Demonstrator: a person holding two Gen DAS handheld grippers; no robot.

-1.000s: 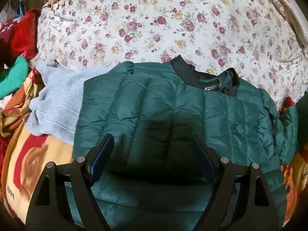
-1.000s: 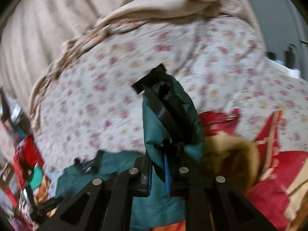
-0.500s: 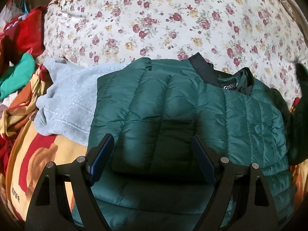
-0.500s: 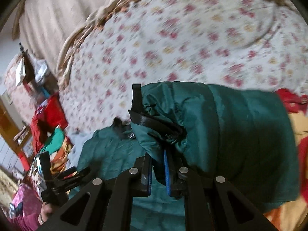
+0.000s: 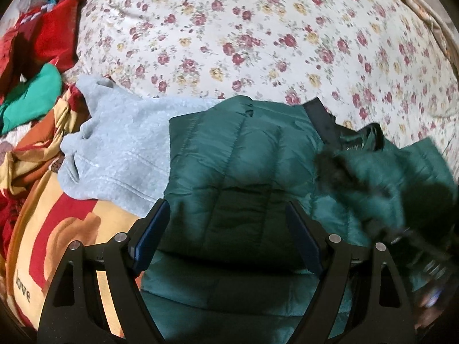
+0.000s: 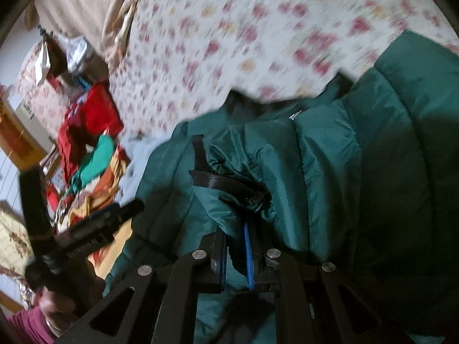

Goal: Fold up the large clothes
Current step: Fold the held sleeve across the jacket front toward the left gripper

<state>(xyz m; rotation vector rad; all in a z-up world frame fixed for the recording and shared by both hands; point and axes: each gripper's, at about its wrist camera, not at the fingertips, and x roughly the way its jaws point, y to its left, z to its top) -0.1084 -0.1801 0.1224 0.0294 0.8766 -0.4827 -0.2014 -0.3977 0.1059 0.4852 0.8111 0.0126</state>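
Green quilted jacket (image 5: 241, 166) spread on the floral bed (image 5: 258, 28), collar away from the camera, quilted body directly under the left tool (image 5: 226, 235). Left tool wide open, gripping nothing, poised above the folded left half. At far right, blurred, probably the sleeve (image 5: 373, 169) carried inward by the other tool.

From the right wrist: right tool (image 6: 235, 258) clamped shut on the sleeve cuff (image 6: 229, 183), black trim showing above the pads. Jacket body (image 6: 330, 157) ahead and to the right; left tool (image 6: 94, 226) low at left. Sleeve to be laid across the chest, toward the left tool; right hand clearly the nearer.
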